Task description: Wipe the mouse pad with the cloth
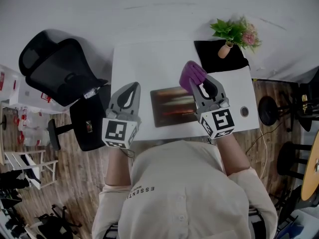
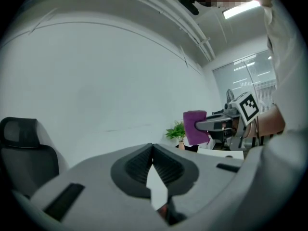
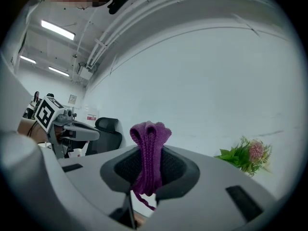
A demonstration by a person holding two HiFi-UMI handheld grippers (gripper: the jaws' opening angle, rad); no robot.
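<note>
My right gripper's (image 3: 150, 155) jaws are clamped on the purple cloth (image 3: 149, 146); it stands bunched in a fold above the tips, with a loose thread hanging below them; from the head view the cloth (image 1: 192, 74) sticks out past the front of the right gripper (image 1: 201, 85), over the white table (image 1: 149, 59) just beyond the far right corner of the mouse pad (image 1: 173, 106). My left gripper's (image 2: 153, 153) jaws are pressed together at their tips with nothing between them; only a sliver of pale surface shows through the gap lower down; in the head view the left gripper (image 1: 131, 91) sits just left of the mouse pad.

The mouse pad lies flat near the table's front edge, dark with reddish streaks, between my two grippers; neither one touches it as far as I can tell. From the left gripper view I see the cloth (image 2: 195, 127) hanging off the other gripper in the air. At the far right corner stands a potted plant (image 1: 235, 34) on a black mat (image 1: 212, 54); a black office chair (image 1: 57, 68) stands left of the table.
</note>
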